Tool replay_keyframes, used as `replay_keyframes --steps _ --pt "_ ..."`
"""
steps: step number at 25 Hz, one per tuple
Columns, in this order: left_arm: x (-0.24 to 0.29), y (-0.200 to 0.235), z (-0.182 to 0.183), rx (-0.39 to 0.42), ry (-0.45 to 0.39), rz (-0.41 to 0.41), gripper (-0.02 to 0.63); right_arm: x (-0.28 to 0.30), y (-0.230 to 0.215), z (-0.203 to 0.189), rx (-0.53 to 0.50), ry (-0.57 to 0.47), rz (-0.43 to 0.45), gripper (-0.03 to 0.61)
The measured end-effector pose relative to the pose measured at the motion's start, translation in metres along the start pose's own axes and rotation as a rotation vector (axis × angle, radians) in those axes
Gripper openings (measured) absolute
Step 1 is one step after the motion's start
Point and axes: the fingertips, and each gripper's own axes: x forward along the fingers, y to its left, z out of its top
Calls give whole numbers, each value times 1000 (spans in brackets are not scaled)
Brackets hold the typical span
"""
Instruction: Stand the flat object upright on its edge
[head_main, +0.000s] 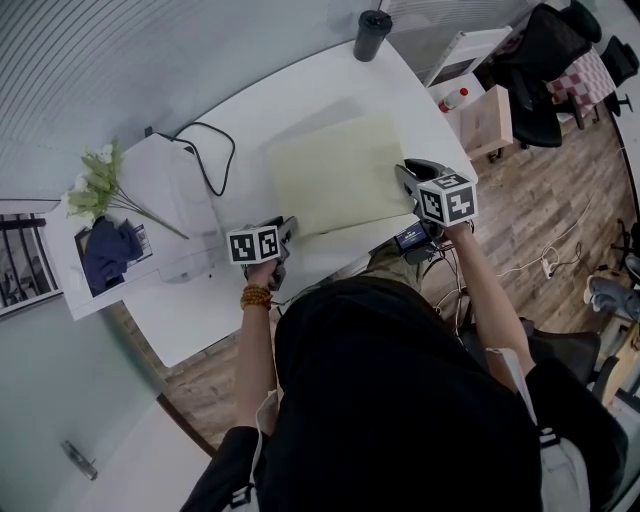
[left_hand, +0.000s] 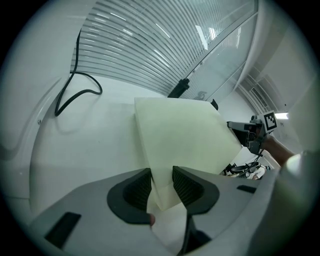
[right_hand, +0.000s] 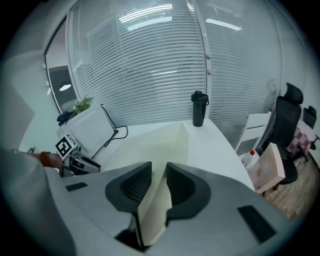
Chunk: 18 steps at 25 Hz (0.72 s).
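The left gripper (left_hand: 160, 176) is closed on the near left corner of the board (head_main: 335, 175), and the right gripper (right_hand: 159, 175) is clamped on its near right corner. The board is held over the middle of the table (head_main: 300, 90), close to the near edge, and it is far from upright; its near side seems slightly raised. The two-handed grasp is thus judged done. Tipping the board onto one edge, settling it and letting go are left. The board's place on the table and both grippers at once are given only by the head view, where the pads are hidden behind the marker cubes. Pad contact and the board's thickness are shown only in the gripper views. The bottle (right_hand: 198, 108) at the far edge is seen most plainly from the right gripper.
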Motion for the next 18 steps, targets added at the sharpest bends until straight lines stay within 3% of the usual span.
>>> replay_keyframes --steps 18 --pt "-1 2 0 8 -2 3 127 -11 17 18 -62 -23 5 80"
